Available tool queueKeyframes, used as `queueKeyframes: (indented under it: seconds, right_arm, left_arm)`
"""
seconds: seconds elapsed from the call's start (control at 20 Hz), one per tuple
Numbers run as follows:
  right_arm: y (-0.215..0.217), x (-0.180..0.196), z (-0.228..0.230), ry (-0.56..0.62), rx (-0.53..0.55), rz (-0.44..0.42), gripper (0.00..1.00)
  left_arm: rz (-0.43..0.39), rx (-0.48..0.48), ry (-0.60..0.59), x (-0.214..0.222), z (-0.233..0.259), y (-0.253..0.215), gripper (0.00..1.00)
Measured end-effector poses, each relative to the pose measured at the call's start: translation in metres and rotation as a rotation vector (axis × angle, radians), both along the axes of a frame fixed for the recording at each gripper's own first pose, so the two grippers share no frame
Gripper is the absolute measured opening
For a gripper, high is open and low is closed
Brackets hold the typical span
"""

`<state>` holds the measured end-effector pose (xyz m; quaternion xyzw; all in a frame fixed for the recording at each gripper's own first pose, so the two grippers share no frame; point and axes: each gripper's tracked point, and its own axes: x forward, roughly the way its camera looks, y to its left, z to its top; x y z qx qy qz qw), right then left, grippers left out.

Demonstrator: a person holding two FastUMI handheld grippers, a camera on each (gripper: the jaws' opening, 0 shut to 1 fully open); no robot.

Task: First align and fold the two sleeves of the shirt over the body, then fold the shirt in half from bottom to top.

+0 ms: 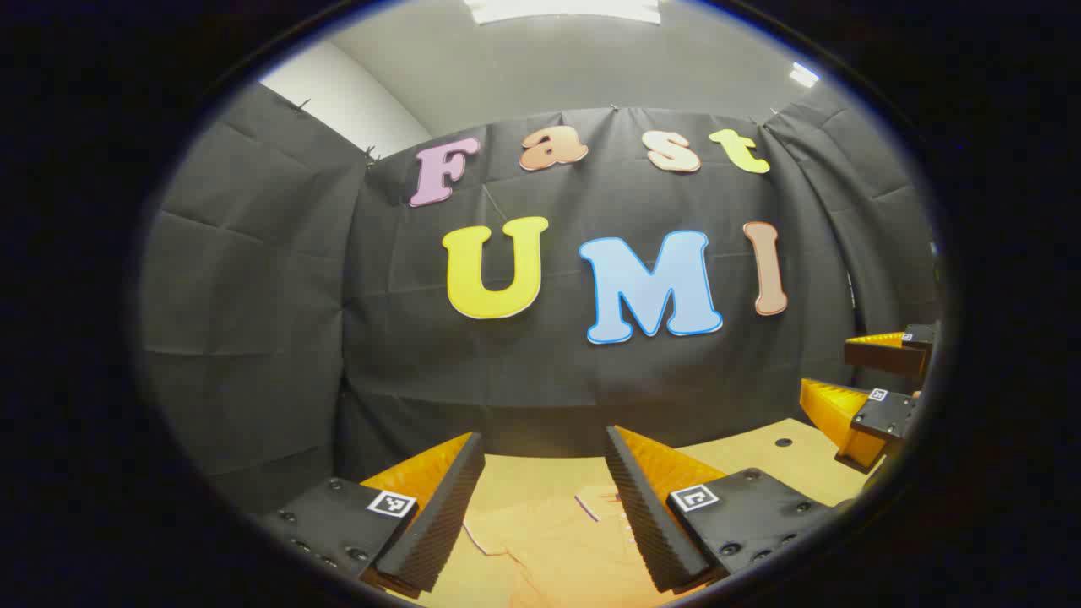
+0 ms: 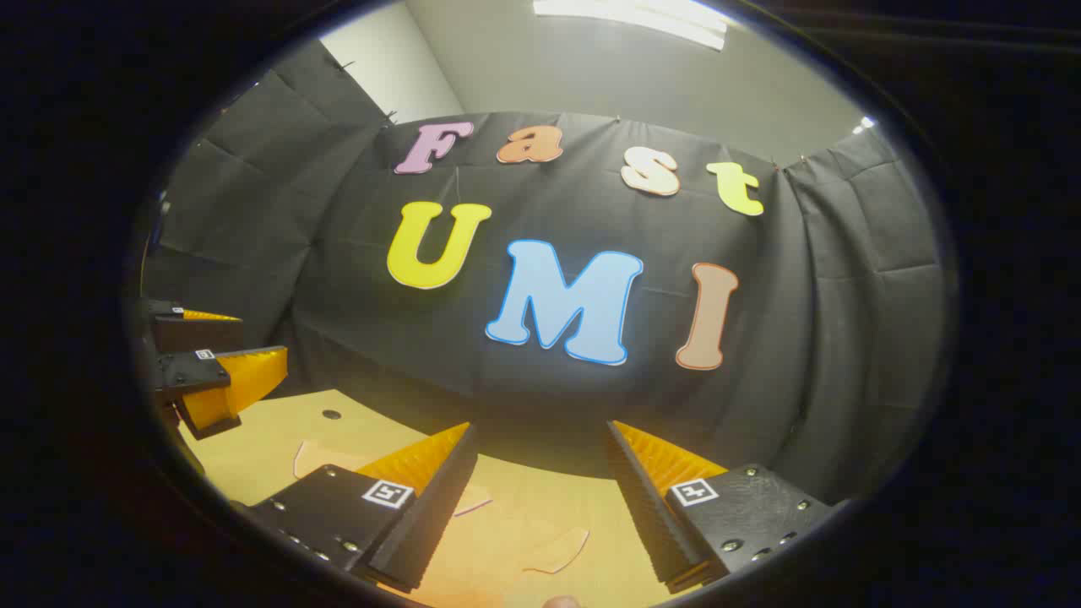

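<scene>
Both grippers hovering above the shirt — nothing grasped yet.
I'm holding left gripper and right gripper jaws apart — lowering onto a sleeve edge next, I'd guess.

shirt flat below, wall ahead (close)

The shirt is cut off below, blurred between the tongs.

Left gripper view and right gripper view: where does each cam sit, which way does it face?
Left gripper view: rides the left gripper, open, facing the booth wall over the shirt; right gripper at right edge.
Right gripper view: rides the right gripper, open, facing the same wall; left gripper at left edge.
Shared: wall, table, shirt.
</scene>
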<state>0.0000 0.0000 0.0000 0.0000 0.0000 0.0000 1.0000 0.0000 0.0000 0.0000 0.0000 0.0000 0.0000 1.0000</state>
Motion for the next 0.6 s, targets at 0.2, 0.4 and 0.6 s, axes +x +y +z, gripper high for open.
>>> queueKeyframes:
  seconds: [0.2, 0.4, 0.6]
  right_arm:
    - [-0.005, 0.005, -0.007, 0.030, 0.005, -0.027, 0.95]
    - [-0.008, 0.011, -0.019, 0.072, 0.029, -0.039, 0.95]
    - [-0.015, 0.019, -0.031, 0.103, 0.037, -0.061, 0.95]
  left_arm:
    - [-0.011, -0.003, 0.004, 0.010, -0.004, 0.004, 0.95]
    - [-0.010, -0.013, 0.017, 0.021, -0.011, 0.009, 0.95]
    - [-0.014, -0.015, 0.027, 0.028, -0.017, 0.010, 0.94]
